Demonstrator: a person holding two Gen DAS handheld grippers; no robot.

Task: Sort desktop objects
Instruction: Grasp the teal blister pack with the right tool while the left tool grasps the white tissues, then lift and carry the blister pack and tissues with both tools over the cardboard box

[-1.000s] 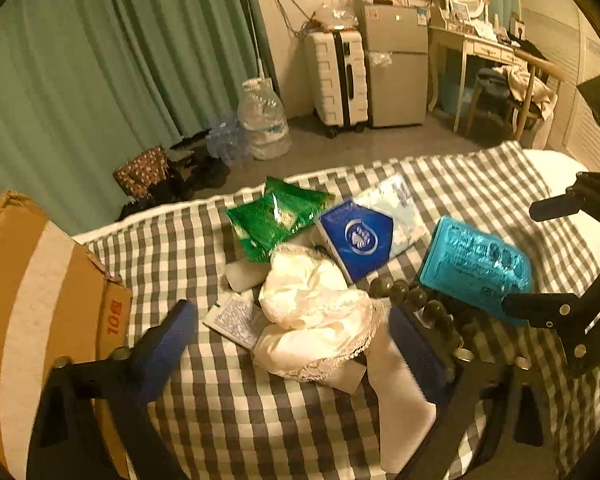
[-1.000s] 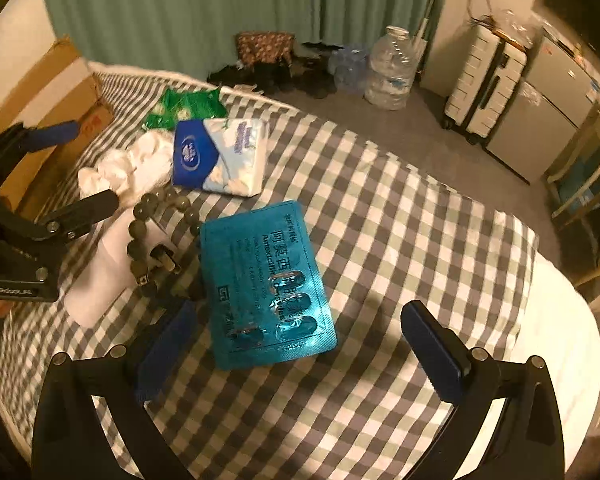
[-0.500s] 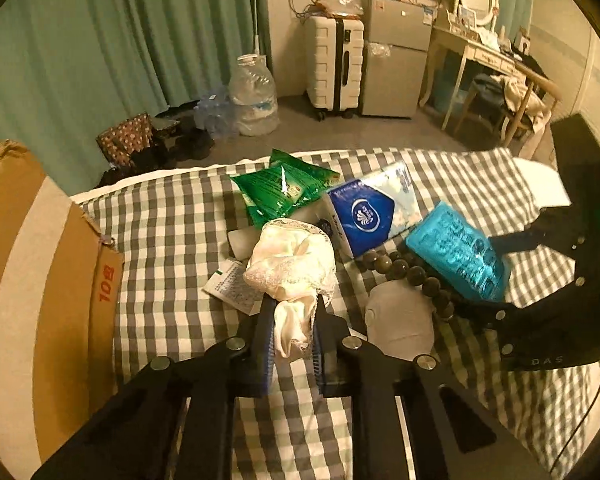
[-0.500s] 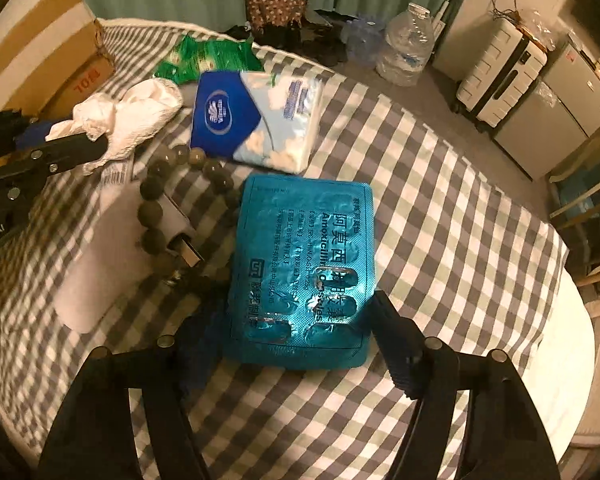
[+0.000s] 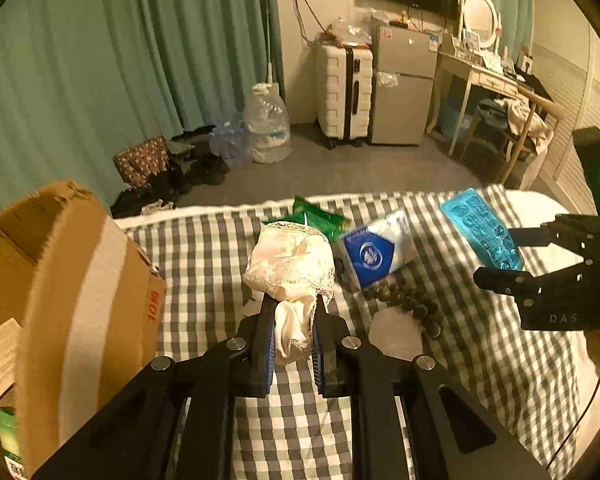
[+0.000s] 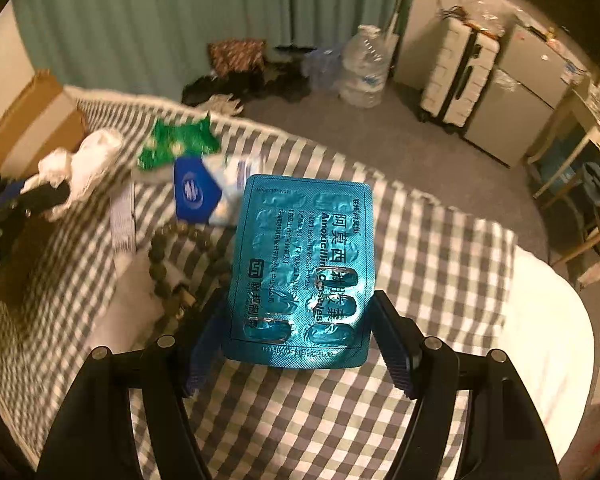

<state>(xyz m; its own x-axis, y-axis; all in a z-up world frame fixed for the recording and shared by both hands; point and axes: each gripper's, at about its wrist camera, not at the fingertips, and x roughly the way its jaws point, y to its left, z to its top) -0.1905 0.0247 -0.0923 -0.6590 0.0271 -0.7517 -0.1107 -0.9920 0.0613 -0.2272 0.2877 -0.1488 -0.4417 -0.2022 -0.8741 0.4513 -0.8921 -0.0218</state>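
My left gripper (image 5: 293, 334) is shut on a white lace cloth (image 5: 290, 268) and holds it above the checked table (image 5: 204, 280). The cloth also shows in the right wrist view (image 6: 80, 164). My right gripper (image 6: 300, 336) is shut on a blue blister pack of capsules (image 6: 304, 264), lifted off the table; the pack also shows in the left wrist view (image 5: 482, 232). On the table lie a blue tissue pack (image 5: 374, 248), a green packet (image 5: 320, 218), a dark bead bracelet (image 5: 408, 306) and a white pad (image 5: 394, 334).
An open cardboard box (image 5: 60, 300) stands at the table's left edge, close to my left gripper. A small white sachet (image 6: 123, 216) lies near the bracelet. On the floor beyond are a water jug (image 5: 266, 124), a suitcase (image 5: 342, 92) and shoes.
Both grippers closed and lifted: the left one took the lace cloth and raised it, the right one took the blister pack and raised it off the table.
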